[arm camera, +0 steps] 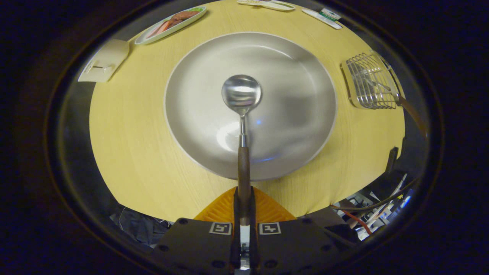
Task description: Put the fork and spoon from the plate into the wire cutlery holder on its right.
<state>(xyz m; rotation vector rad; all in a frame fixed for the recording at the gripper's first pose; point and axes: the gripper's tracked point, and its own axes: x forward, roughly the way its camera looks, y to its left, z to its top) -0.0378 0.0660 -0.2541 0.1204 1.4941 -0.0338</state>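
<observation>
The spoon (242, 114) is up off the plate (298, 95) and pointing straight out from the gripper (243, 208), its round bowl hanging over the middle of the plate and its dark wooden handle running back between the fingers (235, 206). The fingers are drawn in close, clamped on the end of that handle from either side with only the handle's own width between them. Held by the tail end like that, the spoon sticks out long and level, which I'd guess makes sense for what comes next: the bowl end leads, and the whole thing can be tipped and dropped into the wire cutlery holder (370, 82), which sits on the table (126, 133) just beyond the plate's rim on the right. A brown handle (410, 110) already leans out of that holder toward the table's edge; it looks like the fork's, though the wires blur what's inside, so I can't say for certain. If so, the spoon is the last piece to go. The plate itself looks bare under the spoon, big and pale grey, taking up the centre of the round yellow wood table. Farther off, past the plate, lie a long oval dish (172, 23) with a food picture on it, a small cream holder (104, 61) and a couple of flat packets (323, 17), all well clear of the path to the holder.
</observation>
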